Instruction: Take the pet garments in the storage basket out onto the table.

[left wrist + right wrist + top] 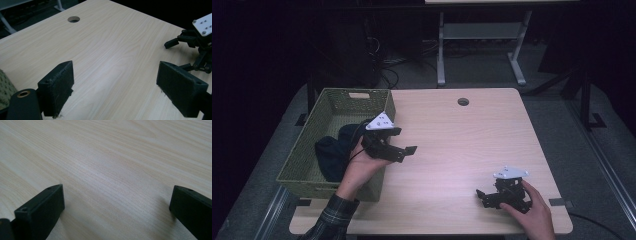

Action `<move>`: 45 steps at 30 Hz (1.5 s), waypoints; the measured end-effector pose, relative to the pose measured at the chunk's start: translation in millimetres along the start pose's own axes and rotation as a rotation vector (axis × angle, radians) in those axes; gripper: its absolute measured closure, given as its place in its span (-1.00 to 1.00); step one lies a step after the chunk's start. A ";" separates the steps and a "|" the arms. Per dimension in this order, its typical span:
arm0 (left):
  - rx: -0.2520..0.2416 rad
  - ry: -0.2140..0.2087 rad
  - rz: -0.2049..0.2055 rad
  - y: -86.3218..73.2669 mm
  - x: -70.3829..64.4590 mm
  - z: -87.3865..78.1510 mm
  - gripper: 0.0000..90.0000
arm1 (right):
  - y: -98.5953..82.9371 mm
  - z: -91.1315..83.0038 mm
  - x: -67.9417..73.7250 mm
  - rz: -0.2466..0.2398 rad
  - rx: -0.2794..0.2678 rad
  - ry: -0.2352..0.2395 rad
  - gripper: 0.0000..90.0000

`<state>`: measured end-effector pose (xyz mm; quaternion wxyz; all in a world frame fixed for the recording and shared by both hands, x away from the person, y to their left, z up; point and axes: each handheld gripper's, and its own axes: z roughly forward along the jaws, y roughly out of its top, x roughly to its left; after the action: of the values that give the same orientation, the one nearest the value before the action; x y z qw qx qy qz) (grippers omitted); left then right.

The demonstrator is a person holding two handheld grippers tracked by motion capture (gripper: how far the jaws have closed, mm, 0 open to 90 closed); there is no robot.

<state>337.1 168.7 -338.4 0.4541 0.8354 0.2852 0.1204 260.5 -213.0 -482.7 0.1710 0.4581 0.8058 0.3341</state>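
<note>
Fingers (57,90) of both the left gripper (398,145) and right gripper (486,197) are spread apart, empty. Risk: snagging the basket (302,165) rim when reaching for the dark cloth (332,150).

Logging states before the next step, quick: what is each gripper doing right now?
Left gripper: open, holding nothing, above the table.
Right gripper: open, holding nothing, low over the table.

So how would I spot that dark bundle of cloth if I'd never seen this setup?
Start at the pale wooden table and look to its left edge, where a green woven basket sits. Inside it, toward the near end, lies the dark cloth, just behind the left gripper. It is the one soft, crumpled thing here; the rest is hard-edged.
</note>
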 end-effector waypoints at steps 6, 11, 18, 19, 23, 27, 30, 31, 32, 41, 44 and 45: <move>-0.003 0.015 -0.010 -2.7 7.4 -6.4 -0.69 | 0.0 0.0 0.0 0.000 0.000 0.000 -1.00; -0.002 0.034 -0.016 -4.3 14.3 -13.9 -0.69 | 0.0 0.0 0.0 0.000 0.000 0.000 -1.00; -0.003 0.066 -0.029 -7.8 25.1 -24.5 -0.69 | 0.0 0.1 -0.3 -0.003 -0.002 -0.001 -1.00; -0.004 0.070 -0.030 -8.2 26.3 -25.4 -0.69 | 0.0 0.0 -0.2 -0.002 -0.001 -0.001 -1.00; 0.001 0.088 -0.036 -10.8 32.9 -31.6 -0.69 | 0.0 0.1 -0.2 -0.003 -0.001 -0.001 -1.00; 0.003 0.110 -0.043 -14.3 41.1 -39.1 -0.68 | 0.0 0.1 -0.3 -0.004 -0.002 -0.001 -1.00; 0.004 0.125 -0.053 -17.2 46.2 -43.7 -0.68 | 0.0 0.1 -0.3 -0.003 -0.001 -0.001 -1.00; 0.009 0.130 -0.053 -18.3 48.3 -45.4 -0.68 | 0.0 0.1 -0.3 -0.004 -0.001 0.000 -1.00; 0.013 0.135 -0.049 -19.4 50.5 -47.0 -0.68 | 0.0 0.1 -0.3 -0.004 -0.002 -0.001 -1.00; 0.028 0.169 -0.076 -29.3 64.8 -55.9 -0.68 | 0.0 0.1 -0.3 -0.003 -0.001 0.000 -1.00; 0.033 0.184 -0.086 -32.8 69.8 -58.3 -0.68 | 0.0 0.1 -0.3 -0.003 -0.001 0.000 -1.00; 0.033 0.184 -0.086 -32.8 69.8 -58.3 -0.68 | 0.0 0.1 -0.2 -0.003 -0.002 0.000 -1.00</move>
<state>354.6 263.8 -337.0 0.4167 0.8152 0.3635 0.1721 260.6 -213.1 -482.8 0.1721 0.4567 0.8062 0.3344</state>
